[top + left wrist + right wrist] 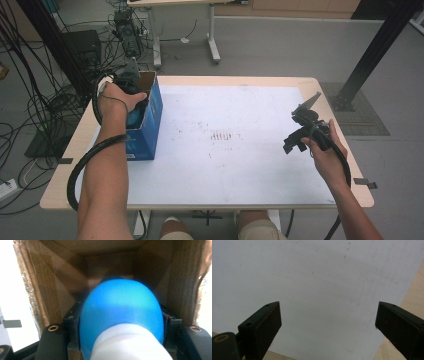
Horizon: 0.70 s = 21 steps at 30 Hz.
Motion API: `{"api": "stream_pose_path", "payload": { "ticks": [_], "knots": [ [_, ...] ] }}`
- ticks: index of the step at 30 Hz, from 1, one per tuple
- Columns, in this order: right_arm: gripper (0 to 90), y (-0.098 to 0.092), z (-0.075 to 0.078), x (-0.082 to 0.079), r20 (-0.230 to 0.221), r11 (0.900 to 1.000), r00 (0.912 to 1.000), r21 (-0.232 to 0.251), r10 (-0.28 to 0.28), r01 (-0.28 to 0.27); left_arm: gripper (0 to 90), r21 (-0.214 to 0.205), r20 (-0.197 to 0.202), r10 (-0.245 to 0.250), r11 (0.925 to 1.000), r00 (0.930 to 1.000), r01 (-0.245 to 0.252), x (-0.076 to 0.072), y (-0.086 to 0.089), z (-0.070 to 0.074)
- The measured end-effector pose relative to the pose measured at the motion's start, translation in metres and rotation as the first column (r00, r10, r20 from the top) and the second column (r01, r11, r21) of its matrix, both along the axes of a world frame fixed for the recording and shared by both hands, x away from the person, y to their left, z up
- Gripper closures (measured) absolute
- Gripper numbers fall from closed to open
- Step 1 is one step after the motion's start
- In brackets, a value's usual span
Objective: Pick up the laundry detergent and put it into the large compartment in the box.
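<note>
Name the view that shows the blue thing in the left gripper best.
The left gripper view: the blue object sits large between the jaws inside the cardboard box. The high view gives a sliver of it behind the hand.

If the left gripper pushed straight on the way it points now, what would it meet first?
Most likely the cardboard box's inner end wall, straight ahead of the blue object clamped in the left gripper. How far off that wall is remains unclear.

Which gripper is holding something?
The left gripper, inside the box, shut on a blue and white object. The right gripper hangs open over the table.
</note>
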State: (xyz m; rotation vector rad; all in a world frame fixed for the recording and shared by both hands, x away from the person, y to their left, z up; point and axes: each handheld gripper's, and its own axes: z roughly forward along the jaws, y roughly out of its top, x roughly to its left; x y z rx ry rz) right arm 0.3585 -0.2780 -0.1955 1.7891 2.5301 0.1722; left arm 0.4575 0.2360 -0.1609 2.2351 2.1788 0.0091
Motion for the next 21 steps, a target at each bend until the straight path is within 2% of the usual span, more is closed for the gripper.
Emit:
{"api": "stream_pose_path", "payload": {
  "ticks": [11,21],
  "knots": [
    [6.5,0.001,0.000,0.001,-0.003,1.0000,1.0000,-0.001,0.000,0.000,31.4,-0.002,0.019,-0.001,1.0000,0.9998,0.001,-0.005,0.003,0.010],
    [6.5,0.005,0.003,0.000,0.006,1.0000,1.0000,0.000,0.006,-0.006,30.8,0.003,0.048,-0.006,1.0000,0.9988,0.006,-0.013,-0.001,0.033]
  ]
}}
